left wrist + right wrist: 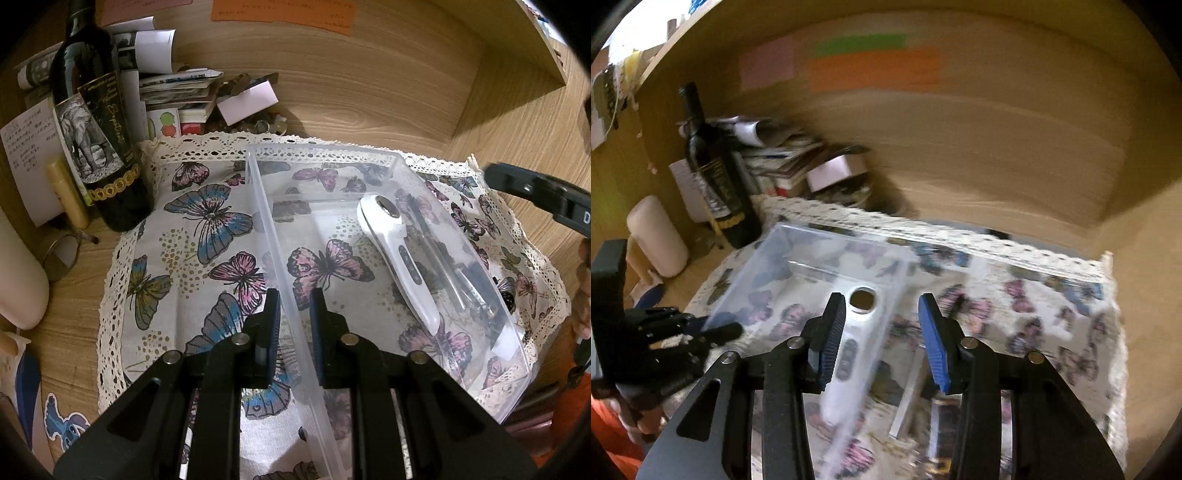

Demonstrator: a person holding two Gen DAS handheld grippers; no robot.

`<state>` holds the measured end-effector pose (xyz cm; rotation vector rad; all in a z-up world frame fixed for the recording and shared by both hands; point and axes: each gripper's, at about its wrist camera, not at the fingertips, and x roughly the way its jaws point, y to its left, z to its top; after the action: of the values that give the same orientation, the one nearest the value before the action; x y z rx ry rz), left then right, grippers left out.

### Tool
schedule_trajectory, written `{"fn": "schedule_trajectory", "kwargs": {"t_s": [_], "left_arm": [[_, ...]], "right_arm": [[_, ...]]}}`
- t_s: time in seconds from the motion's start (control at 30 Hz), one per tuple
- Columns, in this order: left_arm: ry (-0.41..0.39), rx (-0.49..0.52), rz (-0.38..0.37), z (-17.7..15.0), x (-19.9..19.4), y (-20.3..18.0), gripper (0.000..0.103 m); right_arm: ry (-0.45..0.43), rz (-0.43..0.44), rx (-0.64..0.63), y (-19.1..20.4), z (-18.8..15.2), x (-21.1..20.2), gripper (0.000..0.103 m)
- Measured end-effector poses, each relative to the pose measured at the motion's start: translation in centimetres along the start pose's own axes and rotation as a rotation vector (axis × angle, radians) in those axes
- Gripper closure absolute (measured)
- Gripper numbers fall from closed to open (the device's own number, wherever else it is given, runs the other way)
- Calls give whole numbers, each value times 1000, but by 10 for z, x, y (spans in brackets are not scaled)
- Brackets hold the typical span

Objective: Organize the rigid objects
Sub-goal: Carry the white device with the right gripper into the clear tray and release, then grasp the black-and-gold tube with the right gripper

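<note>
A clear plastic bin [436,173] lies on a butterfly cloth [207,236]. Inside it rest a white handheld device [399,254] and a dark slim object [443,258] along the right wall. My left gripper [293,314] straddles the bin's left wall, jaws close on either side of it; whether they pinch it is unclear. My right gripper [882,332] is open and empty above the bin [798,251], over the white device [857,332]. The right wrist view is blurred by motion. The left gripper also shows in the right wrist view [713,328].
A dark wine bottle [99,140] stands at the cloth's back left, beside a gold tube [68,192], a cream cylinder [18,273], glasses [62,251] and a pile of papers and boxes [184,92]. Wooden walls enclose the back and right.
</note>
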<state>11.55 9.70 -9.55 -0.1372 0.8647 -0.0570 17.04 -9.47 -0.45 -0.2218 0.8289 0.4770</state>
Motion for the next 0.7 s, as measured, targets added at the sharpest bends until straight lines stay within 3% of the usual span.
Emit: {"fn": "schedule_trajectory", "kwargs": {"t_s": [0.3, 0.47, 0.57, 0.7], "left_arm": [[1, 1, 3, -2, -1, 0, 87], [5, -1, 8, -4, -1, -1, 87], [10, -6, 6, -5, 0, 0, 87], [13, -3, 8, -4, 1, 0, 87]], "right_arm": [[91, -90, 54, -37, -39, 0, 65], [171, -70, 81, -46, -66, 13, 65], [213, -52, 62, -42, -78, 21, 76], [260, -41, 57, -43, -86, 33, 76]]}}
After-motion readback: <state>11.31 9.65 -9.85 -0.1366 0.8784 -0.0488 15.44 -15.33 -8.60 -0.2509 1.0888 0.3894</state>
